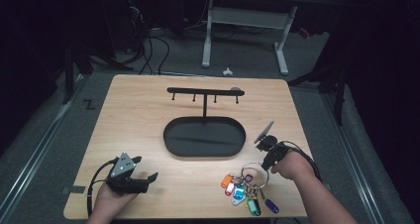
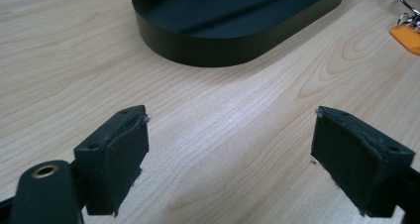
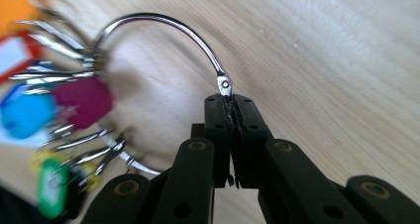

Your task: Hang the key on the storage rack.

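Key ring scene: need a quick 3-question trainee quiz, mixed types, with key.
1. True or false: the right claw is shut on the key ring.
2. Where does the black tray sit? A) at the table's middle, under the hook rack B) in the left claw C) on the floor
3. Fill in: the left claw's jaws are ____ and hold nothing.

Key: 1 true; 2 A; 3 open

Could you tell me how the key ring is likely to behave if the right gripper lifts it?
The thin metal ring looks stiff, so it should hold shape in the right gripper. The loose tags will probably dangle and swing. The polished wire may slip or pivot.
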The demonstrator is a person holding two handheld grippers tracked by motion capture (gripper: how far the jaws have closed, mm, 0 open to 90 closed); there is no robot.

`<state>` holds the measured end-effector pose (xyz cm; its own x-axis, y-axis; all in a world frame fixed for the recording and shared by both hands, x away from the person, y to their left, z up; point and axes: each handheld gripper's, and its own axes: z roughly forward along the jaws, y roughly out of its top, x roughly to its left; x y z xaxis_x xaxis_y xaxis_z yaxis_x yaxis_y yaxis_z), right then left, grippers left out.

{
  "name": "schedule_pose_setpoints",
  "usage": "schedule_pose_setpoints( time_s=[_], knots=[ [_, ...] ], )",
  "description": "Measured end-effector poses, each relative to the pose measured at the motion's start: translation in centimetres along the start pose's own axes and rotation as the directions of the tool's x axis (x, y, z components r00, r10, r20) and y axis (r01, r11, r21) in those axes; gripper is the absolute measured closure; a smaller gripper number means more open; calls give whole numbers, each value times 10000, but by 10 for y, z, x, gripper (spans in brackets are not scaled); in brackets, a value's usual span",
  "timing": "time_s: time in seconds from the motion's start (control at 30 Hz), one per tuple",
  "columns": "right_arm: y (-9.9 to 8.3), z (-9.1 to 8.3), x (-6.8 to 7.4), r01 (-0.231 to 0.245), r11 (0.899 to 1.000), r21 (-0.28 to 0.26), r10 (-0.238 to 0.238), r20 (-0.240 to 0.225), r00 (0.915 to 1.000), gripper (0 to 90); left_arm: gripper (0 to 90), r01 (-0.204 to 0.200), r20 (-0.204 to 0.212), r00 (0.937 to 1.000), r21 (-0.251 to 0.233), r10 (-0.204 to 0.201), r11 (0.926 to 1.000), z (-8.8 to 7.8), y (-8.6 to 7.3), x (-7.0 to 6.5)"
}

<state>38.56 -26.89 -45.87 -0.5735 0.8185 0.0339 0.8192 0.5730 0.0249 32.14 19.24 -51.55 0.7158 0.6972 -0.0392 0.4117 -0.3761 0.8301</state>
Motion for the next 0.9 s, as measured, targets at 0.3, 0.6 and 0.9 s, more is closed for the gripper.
schedule_pose_setpoints(
  time_s=[0.3, 0.6, 0.9],
  knots=[
    [-1, -46, 16, 585, 9968, -550, -596, -186, 9980, 876, 156, -68, 91, 9999, 151, 66, 9999, 2, 0, -2],
    [3, -83, 30, 890, 9911, -991, -900, -54, 9959, 879, 158, -83, 101, 9999, 154, 81, 9998, 2, -1, -3],
    [7, -121, 33, 1000, 9858, -1349, -993, 118, 9950, 879, 159, -60, 115, 9999, 189, 58, 9998, 1, -2, -2]
  ],
)
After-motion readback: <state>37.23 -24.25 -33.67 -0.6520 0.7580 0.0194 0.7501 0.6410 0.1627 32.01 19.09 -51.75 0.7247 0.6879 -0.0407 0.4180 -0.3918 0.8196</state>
